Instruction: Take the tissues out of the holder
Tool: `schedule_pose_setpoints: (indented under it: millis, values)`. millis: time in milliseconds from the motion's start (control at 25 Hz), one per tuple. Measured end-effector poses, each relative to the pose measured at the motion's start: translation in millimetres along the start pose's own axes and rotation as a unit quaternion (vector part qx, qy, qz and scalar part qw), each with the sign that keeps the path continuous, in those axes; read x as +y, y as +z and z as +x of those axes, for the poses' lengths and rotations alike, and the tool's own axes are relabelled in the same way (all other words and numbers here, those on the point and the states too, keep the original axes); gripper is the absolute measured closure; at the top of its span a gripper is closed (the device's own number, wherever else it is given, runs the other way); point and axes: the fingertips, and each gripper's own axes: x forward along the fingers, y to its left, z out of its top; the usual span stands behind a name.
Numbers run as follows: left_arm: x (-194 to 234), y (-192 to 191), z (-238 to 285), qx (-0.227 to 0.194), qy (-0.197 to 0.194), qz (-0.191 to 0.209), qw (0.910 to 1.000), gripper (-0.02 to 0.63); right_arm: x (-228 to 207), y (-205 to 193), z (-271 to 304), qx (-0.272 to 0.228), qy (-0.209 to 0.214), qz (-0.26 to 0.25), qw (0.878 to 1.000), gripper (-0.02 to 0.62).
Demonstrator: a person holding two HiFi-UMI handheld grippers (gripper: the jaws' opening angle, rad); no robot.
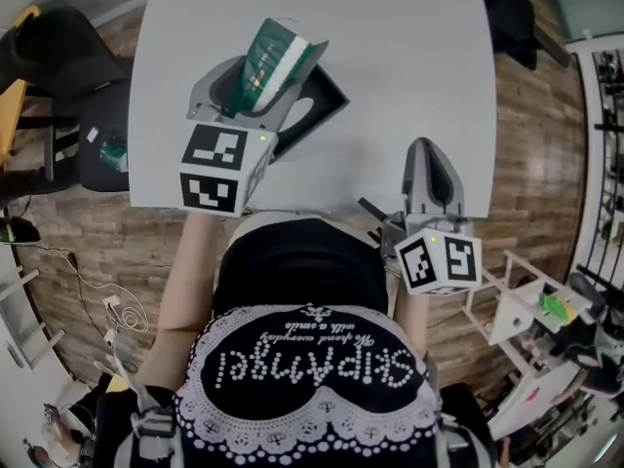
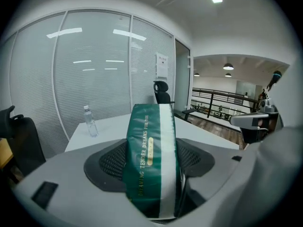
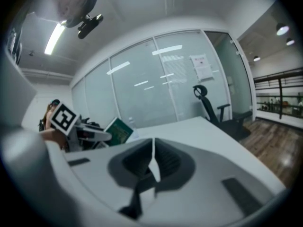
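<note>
1. The left tool [image 1: 258,91] is clamped on the green tissue pack [image 1: 273,57]. Both pads press its broad faces, and the pack fills the gap between them.
2. The pack's long axis runs along the jaws and out past their tips, so it is held by its near end. In the head view it tilts up and away from the person.
3. The black holder [image 1: 322,105] lies on the white table [image 1: 409,57] just right of and below the left tool, partly hidden behind it. The pack appears lifted out of the holder. The left gripper view shows no holder wall around it.
4. The part of the holder that shows looks dark and empty. I cannot tell whether more tissues lie in the hidden part.
5. The right tool [image 3: 152,157] has its jaws together with nothing between them. It hangs at the near table edge, well apart from the holder and to its right.
6. Judgement: the left tool is the nearer one and already has the pack, so the coming move is to carry it sideways clear of the holder and set it on bare table.
</note>
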Motion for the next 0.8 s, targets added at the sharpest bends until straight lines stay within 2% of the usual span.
schedule_pose_setpoints:
  millis: [160,360,600,800]
  values:
    - [6.1,16.3,-18.3,-0.045,0.005,-0.012,0.9989,0.272,4.2,7.8,-2.6,-0.005,-0.001,-0.014,1.000,0.560]
    - [16.2,26.6,-42.2,-0.079,0.019,-0.020,0.9965,0.272,10.8,17.0,-2.9,-0.007,0.003,-0.029,1.000,0.560]
    - [50.5,34.0,-86.0,-0.129,0.051,-0.044,0.9894,0.272,43.3,26.6,11.8,-0.009,0.022,-0.047,0.999,0.560]
    - [63.8,35.5,-112.4,-0.154,0.070,-0.055,0.9841,0.272,51.5,34.9,19.1,-0.015,0.033,-0.056,0.998,0.560]
